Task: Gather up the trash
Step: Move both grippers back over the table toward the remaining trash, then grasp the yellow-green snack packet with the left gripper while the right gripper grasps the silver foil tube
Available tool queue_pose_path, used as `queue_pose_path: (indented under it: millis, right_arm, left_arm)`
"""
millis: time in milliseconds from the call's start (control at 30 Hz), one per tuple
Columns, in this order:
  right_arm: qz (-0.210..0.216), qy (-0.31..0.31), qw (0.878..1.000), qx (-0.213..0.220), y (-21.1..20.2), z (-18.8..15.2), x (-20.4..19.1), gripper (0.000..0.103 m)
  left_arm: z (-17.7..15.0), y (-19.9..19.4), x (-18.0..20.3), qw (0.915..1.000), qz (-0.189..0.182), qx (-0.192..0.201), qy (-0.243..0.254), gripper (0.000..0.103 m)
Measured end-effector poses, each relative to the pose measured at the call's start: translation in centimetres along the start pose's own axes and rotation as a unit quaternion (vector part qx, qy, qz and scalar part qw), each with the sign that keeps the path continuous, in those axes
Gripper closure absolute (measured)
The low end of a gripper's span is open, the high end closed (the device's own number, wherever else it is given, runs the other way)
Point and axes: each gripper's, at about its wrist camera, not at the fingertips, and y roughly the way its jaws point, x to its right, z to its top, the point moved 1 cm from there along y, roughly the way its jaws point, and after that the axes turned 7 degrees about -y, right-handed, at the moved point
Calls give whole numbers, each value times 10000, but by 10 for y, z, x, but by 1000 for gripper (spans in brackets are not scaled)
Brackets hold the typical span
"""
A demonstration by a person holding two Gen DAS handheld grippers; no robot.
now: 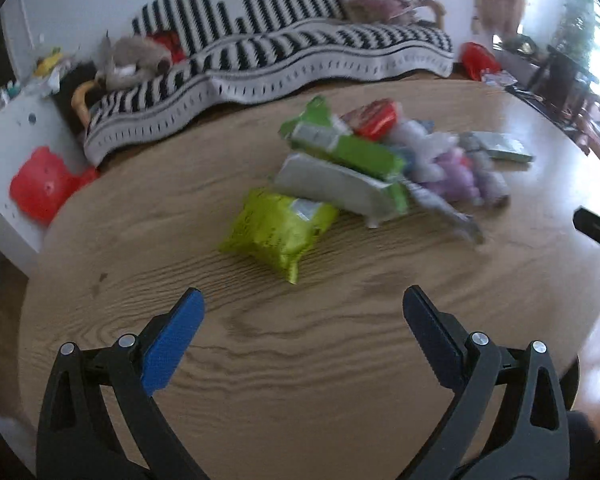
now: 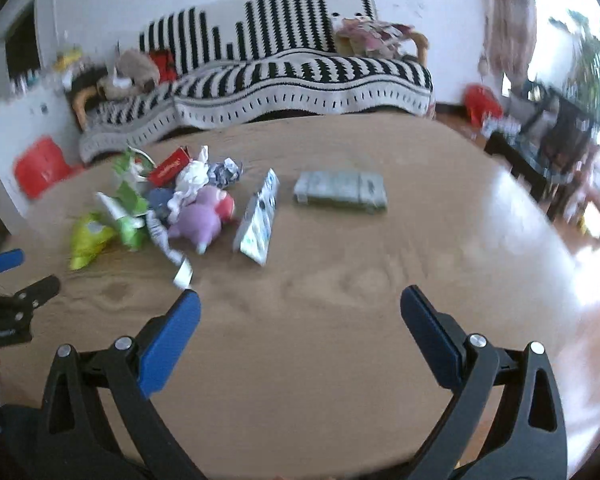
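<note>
Both the left gripper [image 1: 303,300] and right gripper [image 2: 300,300] gape wide, empty; the wrappers [image 1: 340,172] lie uncollected on the table [image 1: 300,360].

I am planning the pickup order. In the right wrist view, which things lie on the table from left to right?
Shiny yellow-green snack bag → purple plush toy → upright white-and-blue printed packet → flat grey-green rectangular pack.

A heap of wrappers [image 2: 156,200] is lying on the table [image 2: 340,340], ahead-left of the right gripper [image 2: 300,304]. A flat packet [image 2: 340,191] is sitting ahead, apart from the heap.
</note>
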Motion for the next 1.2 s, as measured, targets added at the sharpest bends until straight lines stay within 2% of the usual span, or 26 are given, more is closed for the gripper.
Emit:
queue_pose_path:
  millis: [167,300,367,500,667,733,833,967,1033,1200]
  right_arm:
    - [-322,-500,9973,-429,63,31,-28,6]
    - [-324,-628,9952,-674,95,33,-32,6]
    - [-394,-669,9946,-684,101,31,-32,6]
    - [-501,-566,9943,-752,113,24,-24,6]
    - [-407,-507,9959,-623,110,21,-25,6]
    - [-329,-494,9966,-572,107,21,-28,6]
    - [-252,-439,9971,-561,104,22,-32,6]
    - [-273,-352,9971,-624,107,24,-30,6]
    - [-260,-312,9969,-672,109,23,-29,6]
    - [-181,-243,9965,-778,115,20,-25,6]
  left_arm:
    - [16,38,-4,9999,108,-20,-84,6]
    - [20,69,-14,9992,280,-256,-152,6]
    - [20,66,-20,9994,244,-184,-140,6]
    - [15,67,-49,9988,419,-212,-140,6]
    - [13,61,-78,9977,507,-189,-420,6]
    - [16,58,-81,9980,386,-131,-491,6]
    - [18,51,-65,9994,137,-27,-321,6]
    - [25,54,-39,9998,174,34,-76,6]
    - [30,60,-37,9999,74,-10,-120,6]
    - [31,80,-42,9993,146,-266,-197,6]
